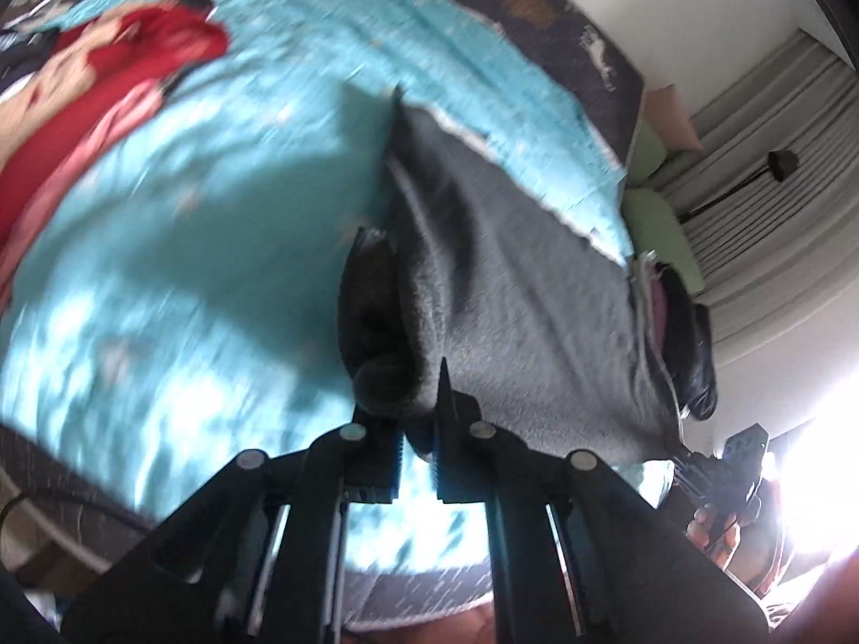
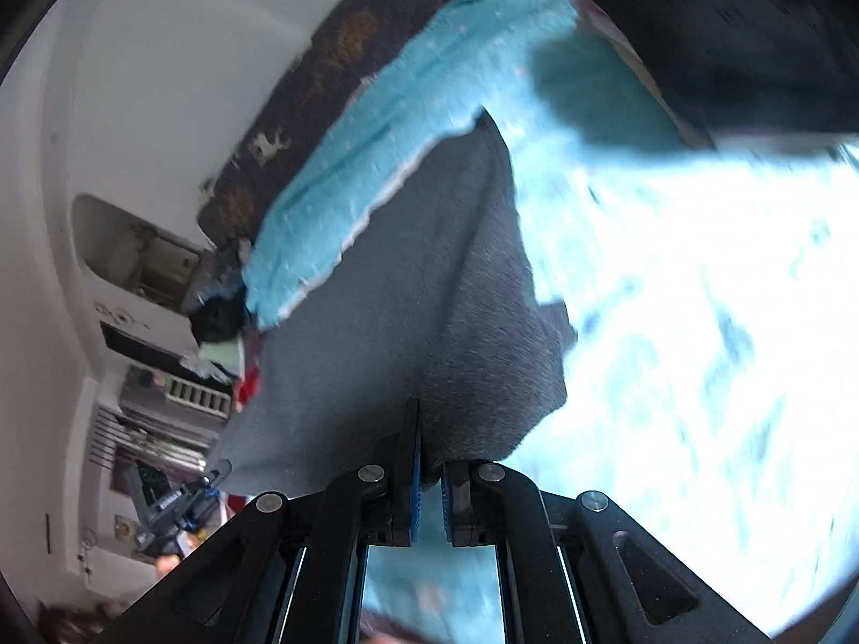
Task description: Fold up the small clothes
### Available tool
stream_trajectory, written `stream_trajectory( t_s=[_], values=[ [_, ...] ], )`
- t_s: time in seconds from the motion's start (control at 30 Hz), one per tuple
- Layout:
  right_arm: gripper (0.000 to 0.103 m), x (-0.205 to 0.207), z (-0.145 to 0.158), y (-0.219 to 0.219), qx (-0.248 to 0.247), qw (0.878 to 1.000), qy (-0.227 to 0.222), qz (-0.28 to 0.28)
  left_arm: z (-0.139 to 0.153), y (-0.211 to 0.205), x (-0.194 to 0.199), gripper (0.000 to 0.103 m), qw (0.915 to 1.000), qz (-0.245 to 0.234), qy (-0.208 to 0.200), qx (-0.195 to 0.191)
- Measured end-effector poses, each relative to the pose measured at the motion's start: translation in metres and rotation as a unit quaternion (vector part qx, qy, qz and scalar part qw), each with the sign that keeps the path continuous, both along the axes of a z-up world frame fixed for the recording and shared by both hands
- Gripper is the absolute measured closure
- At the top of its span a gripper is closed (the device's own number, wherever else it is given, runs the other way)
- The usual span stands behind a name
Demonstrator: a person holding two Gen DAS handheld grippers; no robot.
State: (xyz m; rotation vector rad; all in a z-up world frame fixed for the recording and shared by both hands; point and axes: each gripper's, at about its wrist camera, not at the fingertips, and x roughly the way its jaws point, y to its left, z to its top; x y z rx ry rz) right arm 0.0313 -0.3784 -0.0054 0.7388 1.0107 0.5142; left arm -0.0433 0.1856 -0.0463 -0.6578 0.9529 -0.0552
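Note:
A grey fleece garment (image 1: 515,290) hangs stretched between both grippers above a turquoise bed cover (image 1: 177,247). My left gripper (image 1: 416,418) is shut on one bunched corner of it. My right gripper (image 2: 429,456) is shut on the other corner of the same grey garment (image 2: 386,322), which drapes away from the fingers. The right gripper also shows in the left wrist view (image 1: 735,461) at the lower right, and the left gripper shows in the right wrist view (image 2: 177,504) at the lower left. Both views are motion-blurred.
A pile of red and pink clothes (image 1: 107,70) lies on the cover at the upper left. A dark garment (image 2: 725,32) lies at the upper right of the right wrist view. A dark patterned blanket (image 1: 563,16) borders the cover. Curtains (image 1: 778,161) and bright window light are to the right.

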Motion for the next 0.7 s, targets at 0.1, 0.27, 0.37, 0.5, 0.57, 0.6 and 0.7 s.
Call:
stream_trajectory(
  t_s=[0.1,0.27,0.37,0.5,0.57,0.6,0.7],
  values=[
    [0.092,-0.02,-0.006,0.012,-0.093,0.996,-0.006,0.014,-0.021,0.008,-0.018,0.088,0.999,0.018,0.041,-0.003],
    [0.089,-0.031,-0.016,-0.005,-0.136,0.991,0.004,-0.01,-0.017,0.018,-0.031,0.071,0.9971,0.051,0.05,0.027],
    [0.087,-0.031,-0.012,-0.018,-0.148,0.988,0.0,-0.038,0.004,0.011,-0.034,0.069,0.9905,0.062,0.038,0.117],
    [0.084,-0.032,-0.012,-0.021,-0.143,0.989,-0.011,-0.046,0.024,0.006,-0.03,0.069,0.9809,0.061,0.011,0.184],
    [0.084,-0.034,-0.014,-0.021,-0.137,0.989,-0.017,-0.046,0.035,-0.009,-0.019,0.069,0.9825,0.027,-0.004,0.184],
    [0.084,-0.034,-0.014,-0.02,-0.135,0.99,-0.023,-0.045,0.04,-0.019,-0.012,0.069,0.9829,0.006,-0.011,0.184],
    [0.084,-0.034,-0.015,-0.014,-0.125,0.991,-0.037,-0.041,0.053,-0.065,0.017,0.069,0.9802,-0.077,-0.036,0.179]
  ],
)
